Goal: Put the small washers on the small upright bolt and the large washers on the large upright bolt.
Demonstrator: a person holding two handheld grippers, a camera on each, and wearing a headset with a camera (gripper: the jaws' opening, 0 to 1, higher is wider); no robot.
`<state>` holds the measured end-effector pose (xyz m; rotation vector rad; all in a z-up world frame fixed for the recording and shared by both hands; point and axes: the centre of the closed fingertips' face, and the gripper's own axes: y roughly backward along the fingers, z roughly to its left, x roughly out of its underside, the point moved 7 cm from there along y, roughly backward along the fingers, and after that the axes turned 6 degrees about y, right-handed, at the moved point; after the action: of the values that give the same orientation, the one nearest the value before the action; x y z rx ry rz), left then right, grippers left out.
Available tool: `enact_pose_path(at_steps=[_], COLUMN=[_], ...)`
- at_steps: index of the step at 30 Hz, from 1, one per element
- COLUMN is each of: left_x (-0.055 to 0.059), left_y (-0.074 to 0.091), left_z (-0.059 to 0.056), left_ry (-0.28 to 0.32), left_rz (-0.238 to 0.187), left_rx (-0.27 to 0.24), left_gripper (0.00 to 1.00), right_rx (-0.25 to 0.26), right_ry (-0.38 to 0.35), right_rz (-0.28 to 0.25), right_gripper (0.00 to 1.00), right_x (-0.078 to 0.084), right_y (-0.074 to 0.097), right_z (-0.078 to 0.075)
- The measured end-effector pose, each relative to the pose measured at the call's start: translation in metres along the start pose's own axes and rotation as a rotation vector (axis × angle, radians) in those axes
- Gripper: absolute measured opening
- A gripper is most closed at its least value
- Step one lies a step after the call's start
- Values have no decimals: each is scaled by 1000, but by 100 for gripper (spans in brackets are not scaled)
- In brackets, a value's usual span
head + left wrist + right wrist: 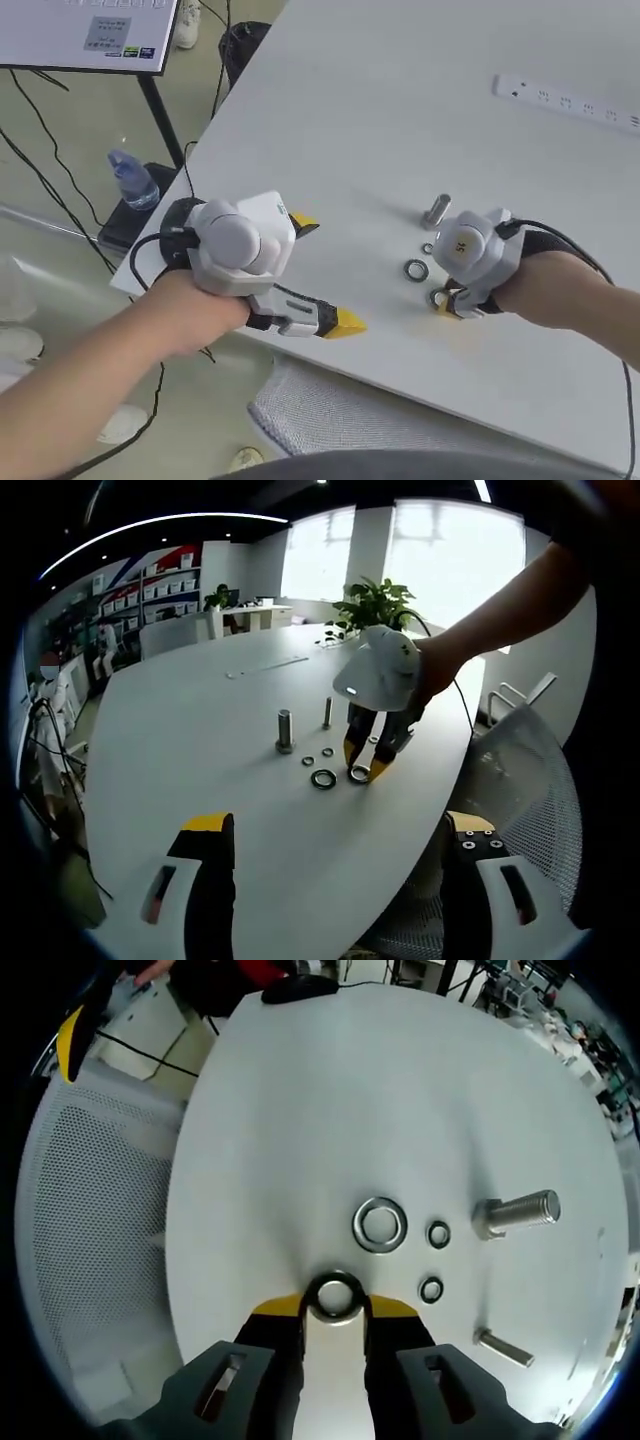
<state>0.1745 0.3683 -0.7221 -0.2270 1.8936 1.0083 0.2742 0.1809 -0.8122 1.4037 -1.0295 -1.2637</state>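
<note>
From where I'm standing, the left gripper (325, 272) is just hanging over the near-left edge of the desk (400, 100). Its jaws are wide apart with nothing in them, and it's well away from the hardware. Moving right you get the loose stuff: a spare large washer (416, 269) flat on the desk, a small washer (427, 248) just beyond it, and the large bolt (436, 211) standing upright behind those. Then there's the right gripper (447, 302), tips down at the desk with the large washer (335, 1297) lying flat right between them. The jaws are drawn in close on either side of it, but honestly I can't tell if they're pinching it or just bracketing it. In the right gripper view the large bolt sits ahead of the jaws and off to the right, past the other washers, and the small bolt (505, 1347) is on that same side. The right gripper is clearly the closer one, so I reckon this is its job. The bolt's long axis is vertical, so the washer has to go up over the top, hole lined up, then straight down.
</note>
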Motion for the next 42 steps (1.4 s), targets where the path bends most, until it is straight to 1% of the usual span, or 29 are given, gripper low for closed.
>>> enact_pose_path(at_steps=[7, 10, 12, 15, 21, 25, 31, 38, 42], left_x=[-2, -2, -2, -3, -1, -2, -5, -5, -5], left_y=[0, -1, -1, 0, 1, 0, -1, -1, -2], left_z=[3, 3, 3, 4, 5, 5, 4, 1, 2], left_ry=[-7, -12, -12, -11, -14, -25, -28, -30, -35], left_rz=[-1, 1, 3, 0, 11, 10, 7, 5, 5], left_rx=[-12, -8, -9, -13, -3, 5, 12, 19, 21], left_gripper=[86, 86, 86, 86, 86, 86, 85, 85, 85], right_rx=[-4, 3, -2, -18, -10, -1, -4, 9, 12], right_ry=[-5, -8, -22, -84, -121, -122, -126, -127, -135], right_rz=[2, 15, 13, -11, -27, -15, -15, -34, -45], right_gripper=[21, 21, 21, 21, 21, 21, 21, 21, 21], right_x=[1, 6, 9, 11, 14, 15, 11, 4, 1], right_y=[0, 2, 5, 13, 31, 43, 60, 81, 88], right_z=[1, 0, 0, 0, -1, -4, -9, -18, -23])
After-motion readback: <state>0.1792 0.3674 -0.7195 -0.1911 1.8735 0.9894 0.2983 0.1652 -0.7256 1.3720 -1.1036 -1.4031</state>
